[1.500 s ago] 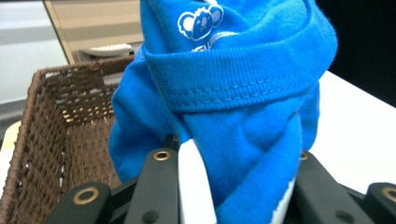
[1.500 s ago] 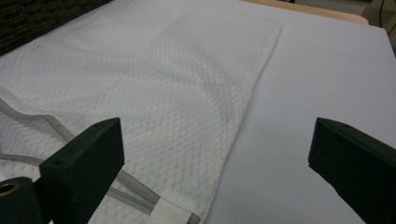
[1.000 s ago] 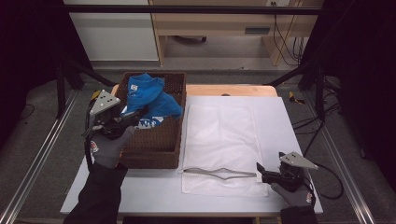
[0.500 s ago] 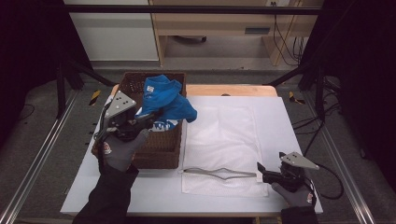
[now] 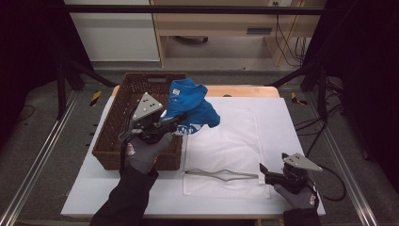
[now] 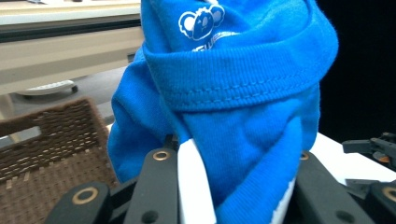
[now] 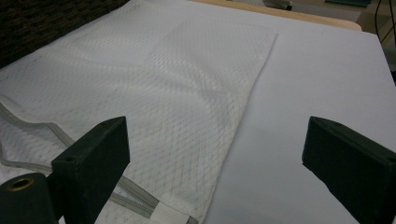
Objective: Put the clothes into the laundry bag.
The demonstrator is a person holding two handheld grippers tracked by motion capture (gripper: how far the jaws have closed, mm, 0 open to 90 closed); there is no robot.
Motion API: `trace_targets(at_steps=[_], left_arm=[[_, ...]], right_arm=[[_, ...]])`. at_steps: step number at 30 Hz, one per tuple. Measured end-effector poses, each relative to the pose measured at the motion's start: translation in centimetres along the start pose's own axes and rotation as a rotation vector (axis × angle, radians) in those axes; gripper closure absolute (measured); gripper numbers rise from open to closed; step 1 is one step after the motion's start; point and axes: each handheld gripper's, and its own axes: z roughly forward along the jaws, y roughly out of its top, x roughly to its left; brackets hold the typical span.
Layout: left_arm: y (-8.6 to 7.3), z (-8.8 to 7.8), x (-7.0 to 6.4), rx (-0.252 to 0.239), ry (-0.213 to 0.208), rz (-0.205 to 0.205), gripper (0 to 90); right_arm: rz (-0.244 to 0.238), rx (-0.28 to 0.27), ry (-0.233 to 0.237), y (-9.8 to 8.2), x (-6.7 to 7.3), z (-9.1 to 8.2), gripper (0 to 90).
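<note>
The blue T-shirt (image 5: 190, 109) now hangs bunched in the upper middle of the high view, lifted clear of the wicker basket (image 5: 113, 136) and carried rightward from where it sat over the basket a moment ago; its lower folds now dangle past the basket's right rim, above the near-left corner of the white mesh laundry bag (image 5: 226, 150). The left gripper (image 5: 165, 123) pinches it: in the left gripper view the cloth (image 6: 233, 93) is clamped between the two black jaws, with a white koala print at the top. I'd judge the shirt is on its way to the bag, which lies flat with its zipper mouth (image 5: 221, 174) slightly parted toward the lower middle of the frame. The right gripper (image 5: 263, 174) has kept to its spot at the lower right, jaws spread wide and empty beside the bag's corner, likely waiting to hold the mouth open. All this sits on a white tabletop (image 5: 287, 122) with a wooden edge at the back; beyond it are grey floor, a pale wooden bench, dark frame struts and trailing cables.
</note>
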Motion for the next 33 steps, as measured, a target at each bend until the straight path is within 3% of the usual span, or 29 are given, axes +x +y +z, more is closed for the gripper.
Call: trace_targets(at_steps=[18, 23, 33], left_arm=[[-1.3, 5.0, -4.1, 0.060, -0.063, 0.029, 68.4], [-2.5, 6.6, -5.2, 0.094, -0.100, 0.034, 68.4], [-4.8, 9.1, -6.1, 0.146, -0.109, 0.031, 68.3]], right_arm=[[-0.006, 0.004, 0.000, -0.2, -0.1, 0.0, 9.3], [-0.001, 0.007, 0.009, -0.2, -0.1, 0.0, 9.9], [-0.005, 0.015, 0.016, -0.3, 0.0, 0.1, 9.9]])
